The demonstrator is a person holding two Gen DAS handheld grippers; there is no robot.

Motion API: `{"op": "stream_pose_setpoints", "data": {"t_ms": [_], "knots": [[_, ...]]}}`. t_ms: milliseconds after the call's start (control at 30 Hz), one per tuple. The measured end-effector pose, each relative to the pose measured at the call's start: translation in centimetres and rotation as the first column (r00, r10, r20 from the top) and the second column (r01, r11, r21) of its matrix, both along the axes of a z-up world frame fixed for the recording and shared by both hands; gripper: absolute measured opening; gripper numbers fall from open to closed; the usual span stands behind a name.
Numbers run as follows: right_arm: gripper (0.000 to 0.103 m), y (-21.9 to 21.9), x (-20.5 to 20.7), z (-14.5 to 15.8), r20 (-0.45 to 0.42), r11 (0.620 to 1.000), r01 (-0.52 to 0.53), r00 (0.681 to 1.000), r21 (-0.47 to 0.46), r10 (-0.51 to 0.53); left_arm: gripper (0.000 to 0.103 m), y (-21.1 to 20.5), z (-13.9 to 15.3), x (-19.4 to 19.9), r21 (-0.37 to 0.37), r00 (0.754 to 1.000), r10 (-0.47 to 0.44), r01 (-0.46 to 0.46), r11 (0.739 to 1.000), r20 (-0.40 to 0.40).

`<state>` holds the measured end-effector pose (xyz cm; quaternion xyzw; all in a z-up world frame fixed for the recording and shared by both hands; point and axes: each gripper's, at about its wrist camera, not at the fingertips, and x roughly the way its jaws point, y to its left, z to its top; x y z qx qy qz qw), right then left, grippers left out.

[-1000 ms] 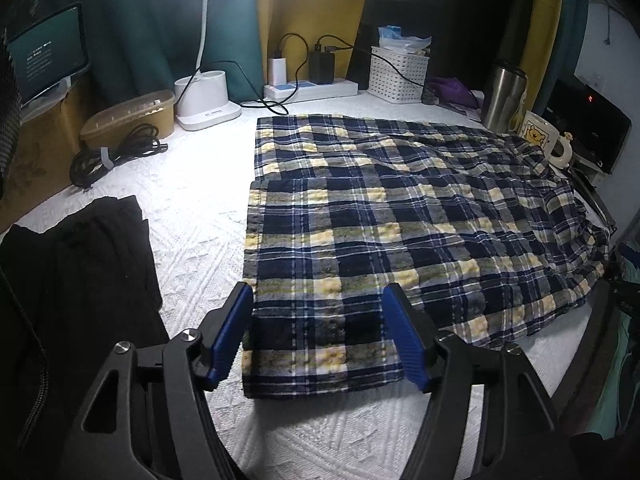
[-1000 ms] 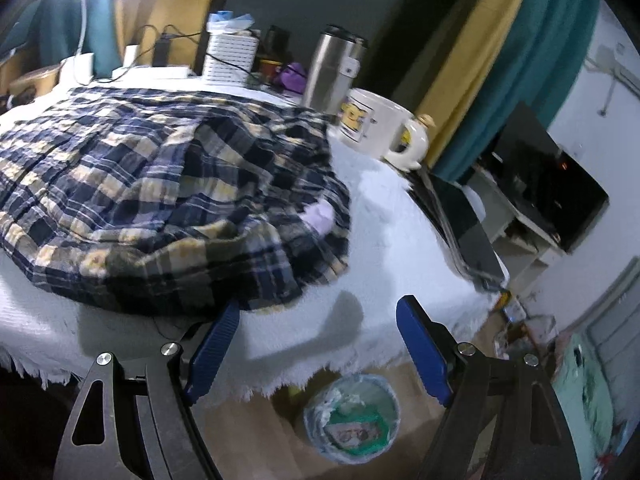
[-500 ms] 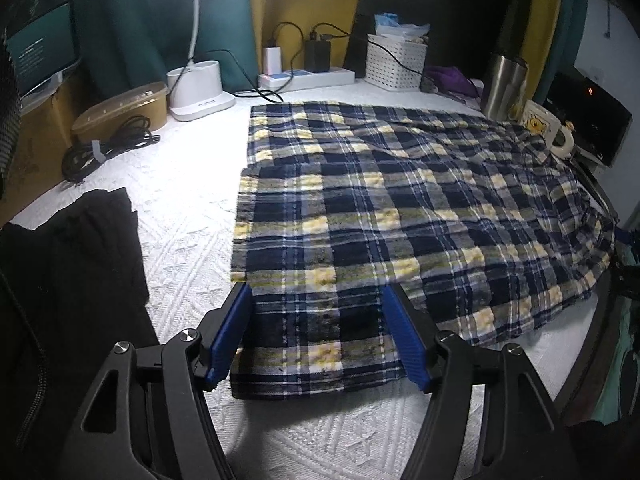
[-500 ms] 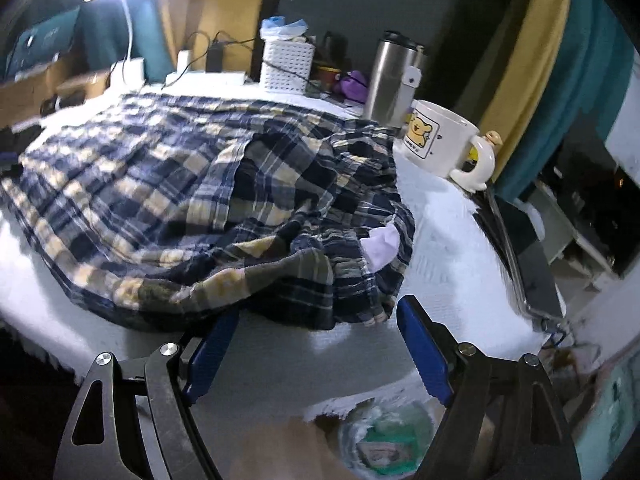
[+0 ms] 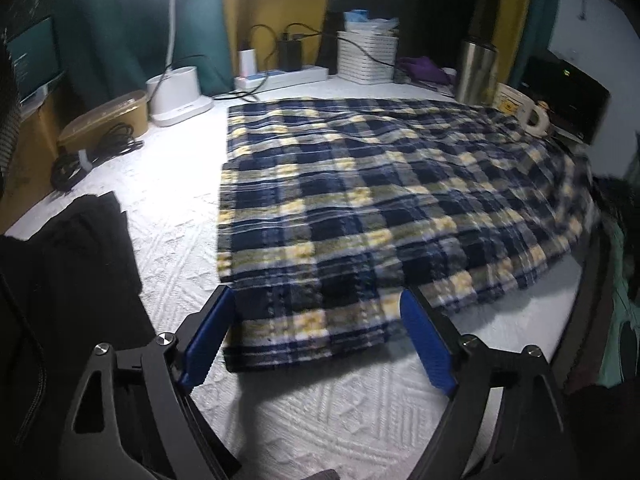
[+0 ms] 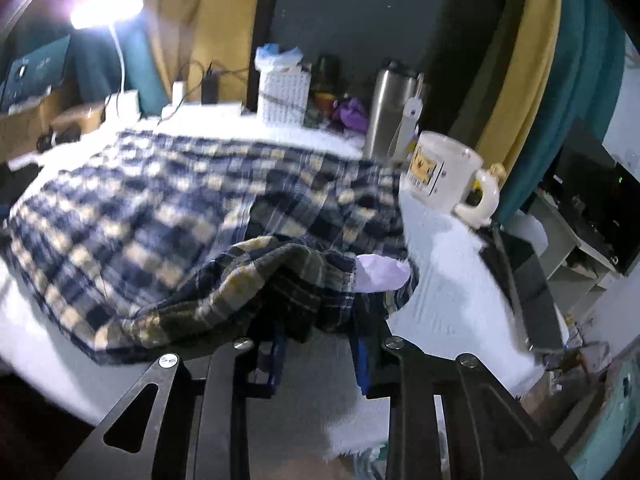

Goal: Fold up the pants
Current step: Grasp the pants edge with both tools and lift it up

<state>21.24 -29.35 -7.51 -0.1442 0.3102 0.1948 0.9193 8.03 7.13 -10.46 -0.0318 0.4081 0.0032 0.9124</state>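
Currently the plaid pants (image 5: 384, 208) lie spread across the white textured bedcover (image 5: 168, 216), leg hems toward the left gripper (image 5: 320, 332) and the bunched waist end toward the right gripper (image 6: 320, 344). In the left wrist view the two blue pads (image 5: 208, 336) stand far apart on either side of the near leg hem, and the jaws are opening. The cloth lies between them, but neither pad presses on it.

From the right wrist view, the jaws are closing and have come near together, with the rumpled waist edge draped over and between the fingertips. That edge is raised off the bedcover in a fold, and the pads appear to pinch it, though motion blur leaves the exact contact uncertain. A pale lilac label or lining (image 6: 380, 272) shows at the waist opening just above the gripper.

A black garment (image 5: 68, 264) lies apart from the pants at the left. Along the far edge stand a white slatted basket (image 5: 368, 60), a steel tumbler (image 5: 478, 72) and a white mug with a yellow picture (image 6: 444, 176), the mug just beside the waist end.
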Motion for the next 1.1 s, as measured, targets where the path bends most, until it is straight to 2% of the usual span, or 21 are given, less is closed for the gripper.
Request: {"op": "stream_pose_setpoints", "data": {"t_ms": [267, 333, 500, 567, 633, 667, 700, 733, 833, 967, 1100], "knots": [[0.028, 0.8, 3.1, 4.6, -0.007, 0.997, 0.058, 0.998, 0.06, -0.057, 0.091, -2.7, -0.6, -0.2, 0.068, 0.995, -0.102, 0.102, 0.992, 0.003], [0.027, 1.0, 3.7, 5.3, -0.011, 0.995, 0.066, 0.998, 0.071, -0.065, 0.092, -3.5, -0.6, 0.1, 0.121, 0.994, -0.114, 0.113, 0.986, -0.006], [0.027, 1.6, 4.2, 6.5, -0.006, 0.994, 0.063, 0.998, 0.085, -0.063, 0.092, -3.5, -0.5, 0.6, 0.164, 0.996, -0.089, 0.089, 0.983, -0.003], [0.027, 1.6, 4.2, 6.6, -0.006, 0.994, 0.066, 0.998, 0.087, -0.066, 0.091, -2.8, -0.4, 1.0, 0.146, 0.998, -0.069, 0.067, 0.987, 0.007], [0.027, 1.2, 4.1, 6.4, -0.011, 0.993, 0.073, 0.997, 0.093, -0.073, 0.069, -1.7, -0.3, 1.3, 0.104, 0.999, -0.043, 0.041, 0.994, 0.019], [0.027, 1.1, 4.0, 6.4, -0.013, 0.993, 0.076, 0.997, 0.095, -0.075, 0.042, -1.0, -0.3, 1.4, 0.093, 0.999, -0.023, 0.021, 0.995, 0.026], [0.027, 0.9, 3.9, 6.2, -0.015, 0.992, 0.077, 0.997, 0.096, -0.076, 0.021, -0.5, -0.2, 1.5, 0.082, 1.0, -0.011, 0.009, 0.997, 0.026], [0.027, 0.6, 3.7, 5.9, -0.02, 0.992, 0.079, 0.997, 0.097, -0.078, 0.016, 0.0, 0.0, 1.4, 0.064, 1.0, -0.005, 0.003, 0.998, 0.03], [0.027, -0.1, 3.3, 5.0, -0.04, 0.991, 0.088, 0.996, 0.104, -0.084, 0.011, 0.6, 1.5, 0.6, 0.022, 0.996, -0.01, 0.008, 1.0, 0.091], [0.027, -0.7, 2.3, 4.4, -0.05, 0.987, 0.089, 0.995, 0.133, -0.083, 0.004, 0.5, 3.4, 0.0, 0.029, 0.989, -0.008, 0.004, 1.0, 0.149], [0.027, -1.3, 1.3, 4.9, -0.027, 0.984, 0.087, 0.996, 0.156, -0.084, 0.003, 0.4, 4.8, -0.2, 0.04, 0.982, 0.006, -0.013, 0.999, 0.188]]}}
